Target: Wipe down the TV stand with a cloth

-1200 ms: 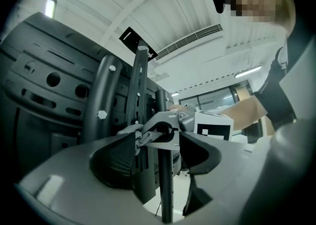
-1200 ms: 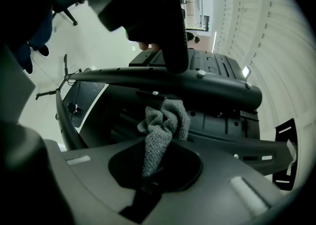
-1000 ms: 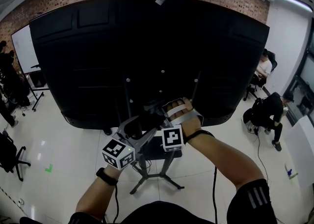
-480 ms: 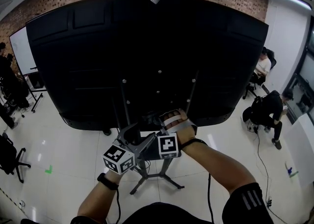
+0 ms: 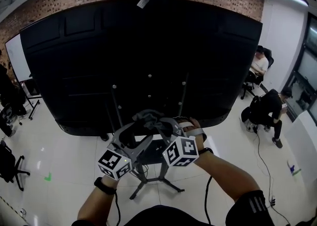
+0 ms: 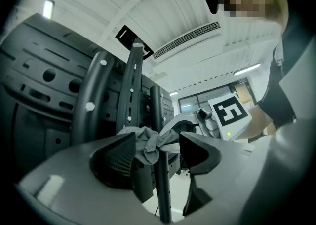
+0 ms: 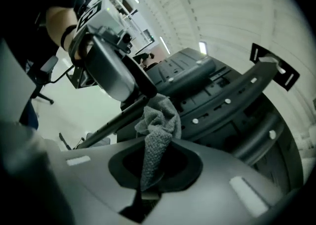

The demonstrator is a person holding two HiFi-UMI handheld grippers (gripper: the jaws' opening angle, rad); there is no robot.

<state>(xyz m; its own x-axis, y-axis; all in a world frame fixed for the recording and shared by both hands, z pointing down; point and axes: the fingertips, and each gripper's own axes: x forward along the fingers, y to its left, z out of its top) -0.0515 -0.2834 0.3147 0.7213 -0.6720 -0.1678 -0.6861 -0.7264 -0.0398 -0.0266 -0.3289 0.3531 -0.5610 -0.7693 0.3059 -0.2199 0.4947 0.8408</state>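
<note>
Two grippers, one grey cloth, one black TV stand. The right gripper (image 7: 150, 177) has its fingers clenched on the cloth (image 7: 160, 119), bunched against a stand post (image 6: 161, 192). The left gripper (image 6: 157, 146) has its fingers spread, post and cloth between them.

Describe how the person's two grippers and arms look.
Both the left gripper and the right gripper have grey moulded bodies with dark-lined tongs, and each carries a white cube with black square markers. Black cables trail from both. A black band sits on the left wrist; the right sleeve is black with white stripes.
</note>
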